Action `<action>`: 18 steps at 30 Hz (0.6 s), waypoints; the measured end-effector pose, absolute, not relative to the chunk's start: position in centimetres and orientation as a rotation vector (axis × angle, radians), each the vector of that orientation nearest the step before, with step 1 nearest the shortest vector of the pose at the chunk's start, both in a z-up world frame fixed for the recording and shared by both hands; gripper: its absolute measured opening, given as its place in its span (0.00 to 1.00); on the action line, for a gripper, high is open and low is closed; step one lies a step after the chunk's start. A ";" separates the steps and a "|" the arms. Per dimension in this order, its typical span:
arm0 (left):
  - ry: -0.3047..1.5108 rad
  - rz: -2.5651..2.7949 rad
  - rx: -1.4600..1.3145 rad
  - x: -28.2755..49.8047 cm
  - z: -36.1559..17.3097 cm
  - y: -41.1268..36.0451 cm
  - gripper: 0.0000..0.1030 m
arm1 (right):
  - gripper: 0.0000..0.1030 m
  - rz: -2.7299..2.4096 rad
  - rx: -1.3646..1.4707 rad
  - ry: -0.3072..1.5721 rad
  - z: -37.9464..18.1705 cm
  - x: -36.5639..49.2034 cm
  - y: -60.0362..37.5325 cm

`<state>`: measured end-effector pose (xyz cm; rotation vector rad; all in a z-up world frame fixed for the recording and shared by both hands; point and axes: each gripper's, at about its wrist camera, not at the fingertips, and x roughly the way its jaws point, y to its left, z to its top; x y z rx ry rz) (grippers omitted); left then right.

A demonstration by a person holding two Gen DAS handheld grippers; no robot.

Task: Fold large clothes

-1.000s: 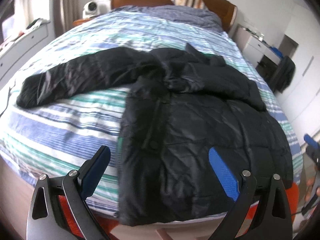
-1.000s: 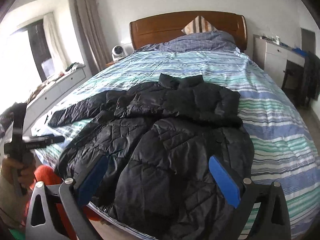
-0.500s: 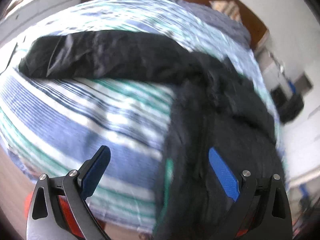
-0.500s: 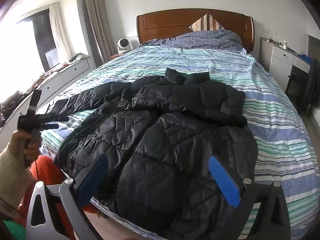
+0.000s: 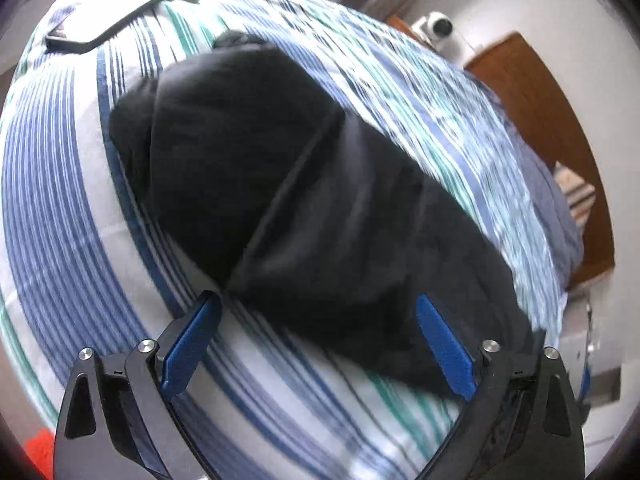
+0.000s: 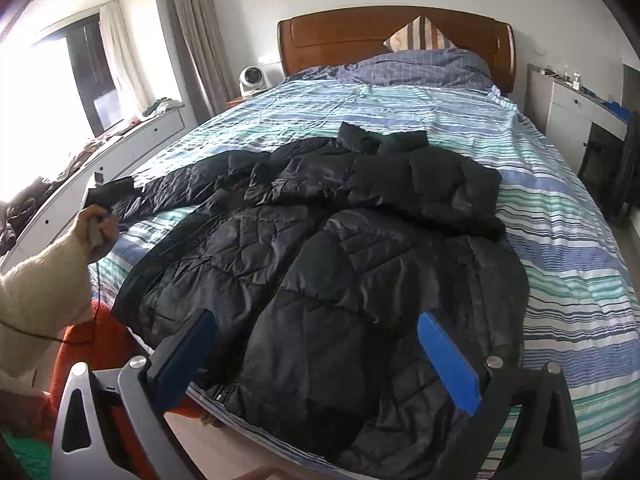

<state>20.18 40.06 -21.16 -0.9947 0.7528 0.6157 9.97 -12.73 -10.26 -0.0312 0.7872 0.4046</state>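
A black quilted puffer jacket [image 6: 340, 256] lies front up on the striped bed [image 6: 568, 216], hem at the near edge. Its right sleeve is folded across the chest; its left sleeve [image 6: 188, 180] stretches out toward the bed's left side. My left gripper [image 5: 316, 340] is open and hovers just above that sleeve [image 5: 280, 184], close to the cuff end; it also shows in the right wrist view [image 6: 108, 194], held by a hand. My right gripper [image 6: 316, 356] is open and empty, above the jacket's hem at the foot of the bed.
A wooden headboard [image 6: 396, 32] with pillows stands at the far end. A white fan [image 6: 252, 78] sits on a nightstand at the left. A white cabinet [image 6: 576, 112] stands at the right, a low white dresser [image 6: 120, 152] along the left wall.
My left gripper has swung left from the jacket's body and dropped close over the outstretched sleeve. My right gripper has stayed near the hem, nudging slightly forward.
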 end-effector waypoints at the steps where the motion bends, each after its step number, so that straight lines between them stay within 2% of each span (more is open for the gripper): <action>1: 0.745 0.642 -0.971 20.3 -21.0 40.0 0.65 | 1.00 0.410 -0.034 0.791 -10.3 10.0 -12.5; 2: 0.755 0.678 -0.933 20.5 -21.0 39.8 0.52 | 1.00 0.416 -0.037 0.797 -10.5 10.1 -12.2; 3: 0.768 0.699 -0.903 20.6 -20.9 39.7 0.24 | 1.00 0.422 -0.038 0.801 -10.7 10.1 -12.0; 4: 0.772 0.692 -0.897 20.7 -21.0 39.6 0.09 | 1.00 0.426 -0.039 0.804 -10.8 10.1 -11.8; 7: 0.780 0.687 -0.829 21.0 -20.1 38.9 0.05 | 1.00 0.443 -0.034 0.815 -11.2 10.1 -11.4; 13: 0.709 0.664 -0.479 22.5 -13.4 33.3 0.03 | 1.00 0.454 0.004 0.819 -11.5 10.2 -11.7; 18: 0.562 0.539 0.004 24.2 -6.8 22.2 0.03 | 1.00 0.440 0.077 0.812 -11.5 10.3 -13.1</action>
